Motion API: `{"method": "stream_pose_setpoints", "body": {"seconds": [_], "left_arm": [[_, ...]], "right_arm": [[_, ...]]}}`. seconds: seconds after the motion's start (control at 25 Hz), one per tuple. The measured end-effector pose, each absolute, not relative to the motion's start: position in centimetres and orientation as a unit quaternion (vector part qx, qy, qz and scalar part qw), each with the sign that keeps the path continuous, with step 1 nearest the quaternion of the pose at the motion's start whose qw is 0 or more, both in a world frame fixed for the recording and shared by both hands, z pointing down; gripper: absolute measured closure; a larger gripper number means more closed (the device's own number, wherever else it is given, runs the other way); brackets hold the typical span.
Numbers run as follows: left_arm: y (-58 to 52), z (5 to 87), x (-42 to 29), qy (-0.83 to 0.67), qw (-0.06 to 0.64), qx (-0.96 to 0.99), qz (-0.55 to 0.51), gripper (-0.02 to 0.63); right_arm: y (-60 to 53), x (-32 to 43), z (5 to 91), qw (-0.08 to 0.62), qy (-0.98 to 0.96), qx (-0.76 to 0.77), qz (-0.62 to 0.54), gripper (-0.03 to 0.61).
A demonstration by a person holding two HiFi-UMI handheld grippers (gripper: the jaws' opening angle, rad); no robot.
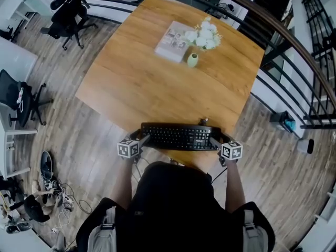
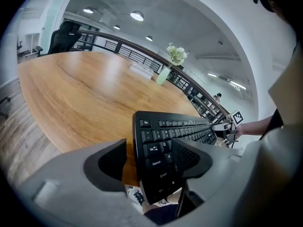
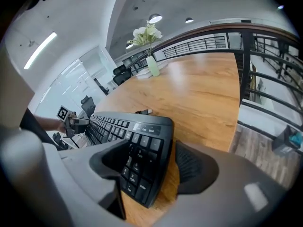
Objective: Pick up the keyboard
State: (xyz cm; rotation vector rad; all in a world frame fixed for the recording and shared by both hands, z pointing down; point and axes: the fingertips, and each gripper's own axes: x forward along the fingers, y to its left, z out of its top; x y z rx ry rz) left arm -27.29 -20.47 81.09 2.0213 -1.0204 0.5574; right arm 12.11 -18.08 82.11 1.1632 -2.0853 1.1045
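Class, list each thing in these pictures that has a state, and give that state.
keyboard: flat on the table, not lifted
left gripper: open, keyboard's end between its fingers
right gripper: open, keyboard's other end between its fingers
vase: upright, holding flowers
book: closed, lying flat

I count one keyboard [image 1: 178, 136] at the tabletop's [image 1: 136, 88] near edge, one vase [image 1: 192, 60] and one book [image 1: 173, 41] toward its far edge, and two grippers: left hand-held gripper [image 1: 144, 139], right hand-held gripper [image 1: 214, 140].
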Motion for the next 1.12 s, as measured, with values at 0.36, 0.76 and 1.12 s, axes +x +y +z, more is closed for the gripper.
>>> {"method": "stream_pose_setpoints", "body": {"seconds": [0.36, 0.76, 1.12], "left_arm": [[-20.2, 80.9, -27.0, -0.398, 0.397, 0.798, 0.216, 0.326], [-20.6, 81.0, -26.5, -0.407, 0.416, 0.792, 0.185, 0.322], [-21.5, 79.6, -27.5, -0.435, 0.398, 0.787, 0.181, 0.324]], "right_arm": [[-17.5, 11.5, 82.4, 0.264, -0.769, 0.410, 0.413, 0.266], [-17.4, 11.1, 83.0, 0.230, -0.762, 0.416, 0.440, 0.287], [-17.7, 10.3, 82.2, 0.228, -0.760, 0.433, 0.427, 0.290]]}}
